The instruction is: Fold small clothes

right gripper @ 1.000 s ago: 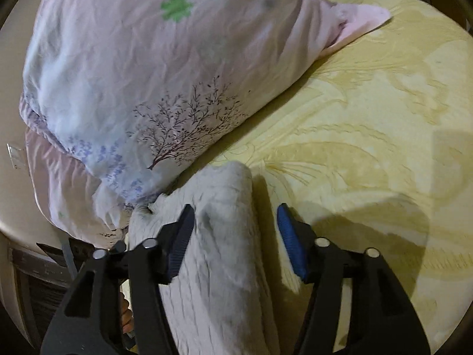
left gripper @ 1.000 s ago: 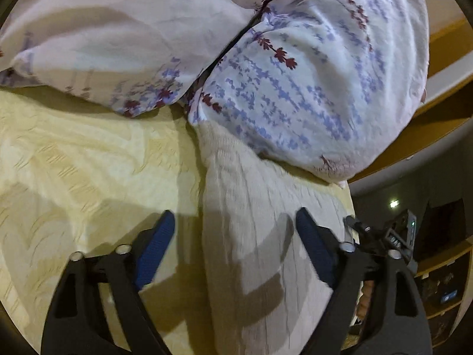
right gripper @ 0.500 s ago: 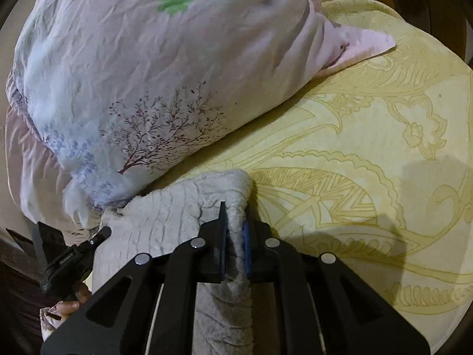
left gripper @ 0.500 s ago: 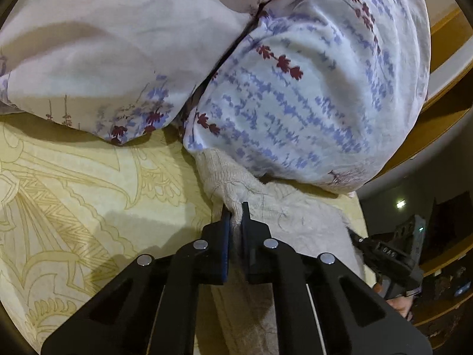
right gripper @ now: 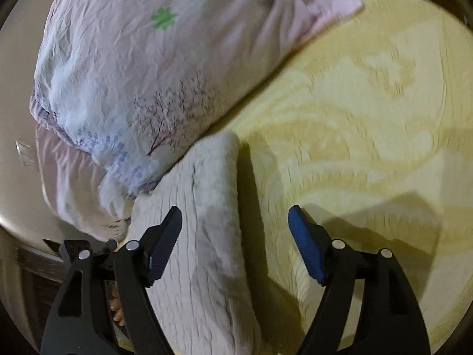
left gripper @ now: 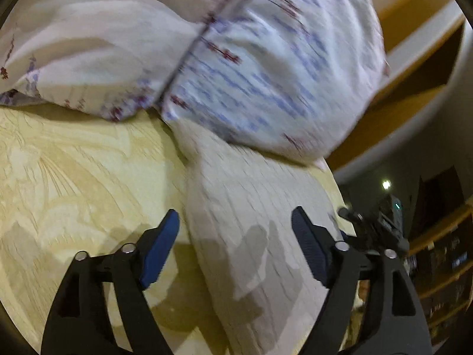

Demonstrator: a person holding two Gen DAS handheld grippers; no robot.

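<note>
Holding: nothing in either gripper; both of yours hang spread above the bed.
Left gripper [left gripper: 235, 222]: jaws wide apart, blue pads [left gripper: 161, 248] clear of the cloth, straddling the garment's left edge.
Garment [left gripper: 254, 236]: a cream ribbed knit piece, folded into a long strip, lying flat on the yellow patterned bedspread [left gripper: 74, 177]; its far end touches the floral pillow [left gripper: 266, 74].
Right gripper [right gripper: 235, 222]: jaws wide apart; the left finger hangs over the knit garment [right gripper: 204, 222], the right finger over bare bedspread [right gripper: 354, 118].
Pillow from your right view [right gripper: 133, 74]: pale, with a tree print, resting against the garment's far end.
</note>
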